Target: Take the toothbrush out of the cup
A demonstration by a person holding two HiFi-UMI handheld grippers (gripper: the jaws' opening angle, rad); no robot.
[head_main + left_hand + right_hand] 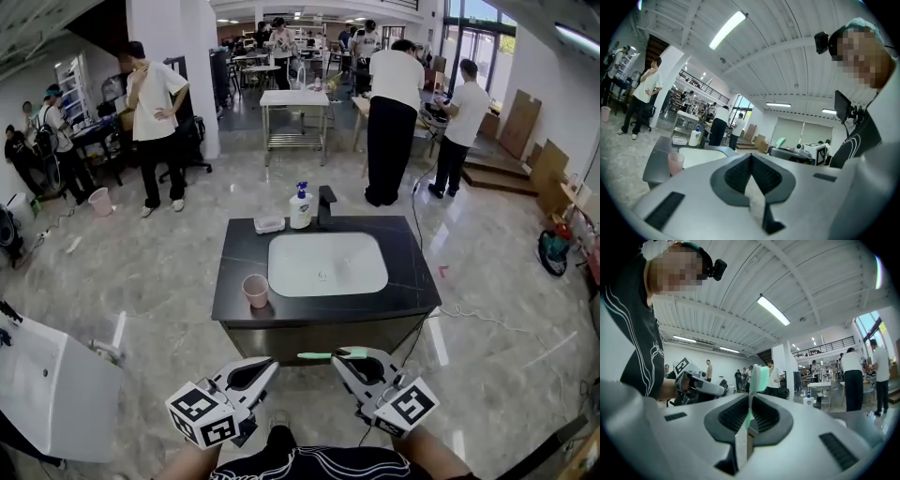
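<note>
Okay, we see the right hand-held gripper (pixel 345 357) pinched narrow on the green toothbrush (pixel 323 355). The brush sticks out sideways from its jaws, well clear of the pink cup (pixel 255 291) on the dark bench (pixel 234 267) beside the sink basin (pixel 327 263). The left hand-held gripper (pixel 270 366) has its jaws together, nothing in them. We judge the task basically done. Risks: the thin handle is held at one spot, so it could pivot or slide out if the pinch eases. Its free end is near the left hand-held gripper, and a bump could knock it loose. Writing: none readable, only square markers on the cubes, and the soap bottle (pixel 300 208) label is too small.
</note>
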